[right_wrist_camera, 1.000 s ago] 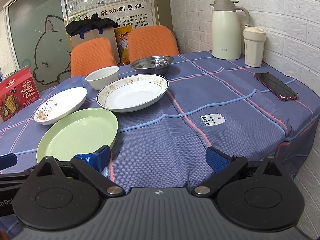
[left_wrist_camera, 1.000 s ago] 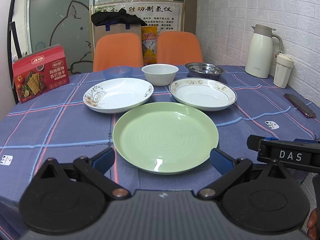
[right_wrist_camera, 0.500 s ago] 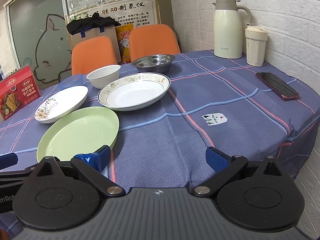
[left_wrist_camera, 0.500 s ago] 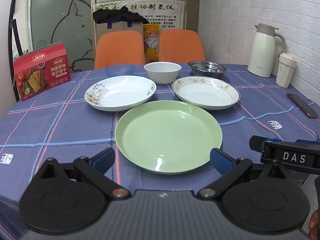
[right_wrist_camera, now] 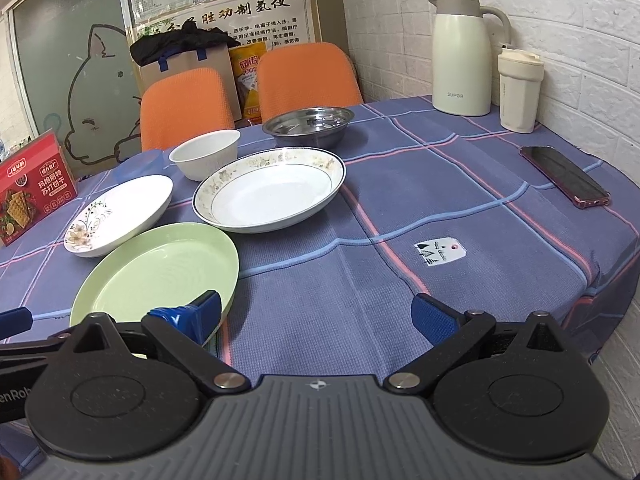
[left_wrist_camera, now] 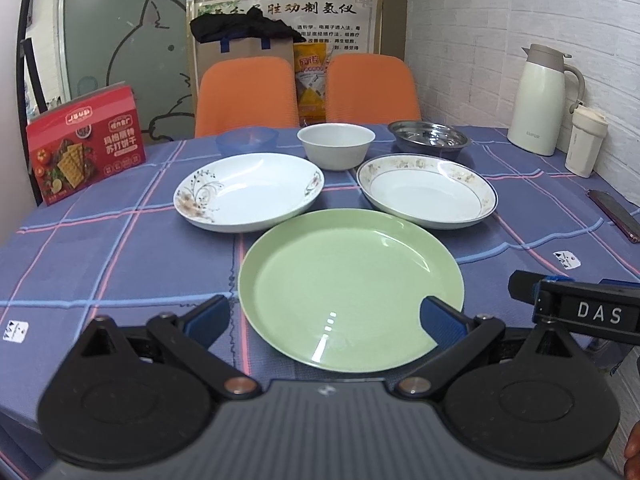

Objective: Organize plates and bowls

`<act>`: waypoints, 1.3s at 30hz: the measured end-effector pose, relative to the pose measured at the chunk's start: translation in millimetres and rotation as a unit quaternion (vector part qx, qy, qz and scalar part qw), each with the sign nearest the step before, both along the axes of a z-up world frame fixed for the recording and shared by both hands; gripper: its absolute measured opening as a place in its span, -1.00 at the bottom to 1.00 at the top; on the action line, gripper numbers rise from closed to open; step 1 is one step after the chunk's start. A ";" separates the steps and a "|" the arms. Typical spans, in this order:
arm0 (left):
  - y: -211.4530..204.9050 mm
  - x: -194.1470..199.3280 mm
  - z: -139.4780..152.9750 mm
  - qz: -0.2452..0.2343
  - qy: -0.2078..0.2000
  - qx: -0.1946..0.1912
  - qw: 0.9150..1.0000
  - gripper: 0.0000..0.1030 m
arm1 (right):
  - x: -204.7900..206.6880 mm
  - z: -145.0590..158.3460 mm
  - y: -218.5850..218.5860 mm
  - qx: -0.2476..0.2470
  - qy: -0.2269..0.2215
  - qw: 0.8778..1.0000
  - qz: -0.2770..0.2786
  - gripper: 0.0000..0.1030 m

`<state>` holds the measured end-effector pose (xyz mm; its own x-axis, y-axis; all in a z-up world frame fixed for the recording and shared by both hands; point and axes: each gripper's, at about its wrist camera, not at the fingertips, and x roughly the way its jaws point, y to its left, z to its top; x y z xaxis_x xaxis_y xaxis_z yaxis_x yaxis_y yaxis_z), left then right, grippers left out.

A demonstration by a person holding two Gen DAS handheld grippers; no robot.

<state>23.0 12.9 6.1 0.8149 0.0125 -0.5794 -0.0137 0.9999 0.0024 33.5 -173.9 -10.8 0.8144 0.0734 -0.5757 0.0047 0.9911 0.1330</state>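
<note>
On the checked blue tablecloth point(left_wrist_camera: 120, 248) sit three plates; the green plate point(left_wrist_camera: 348, 284) lies nearest, with the flower-sprig plate point(left_wrist_camera: 248, 190) and the gold-rimmed plate point(left_wrist_camera: 426, 190) just behind it; beyond them stand a white bowl point(left_wrist_camera: 336, 145), a steel bowl point(left_wrist_camera: 428, 138) and a blue bowl point(left_wrist_camera: 246, 140); the left gripper point(left_wrist_camera: 326, 318) hangs spread wide over the green plate's near edge, gripping nothing; the right gripper point(right_wrist_camera: 316, 314) is likewise agape beside it.

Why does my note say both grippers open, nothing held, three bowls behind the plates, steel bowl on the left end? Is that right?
One error: the steel bowl sits at the right end of the row, the blue bowl at the left, as the left wrist view shows. Left gripper and right gripper are open and empty.
</note>
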 end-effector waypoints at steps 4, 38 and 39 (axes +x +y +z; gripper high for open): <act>4.3 8.6 2.5 0.006 0.004 -0.003 1.000 0.95 | 8.1 3.0 3.3 -0.003 0.004 1.000 0.006 0.73; 62.6 92.6 -37.4 0.015 0.118 -0.030 0.992 0.94 | 54.9 -39.7 49.6 -0.054 -0.001 0.986 0.159 0.77; 61.1 92.8 -37.7 0.009 0.116 -0.029 0.993 0.94 | 56.6 -38.5 51.0 -0.054 0.003 0.986 0.157 0.77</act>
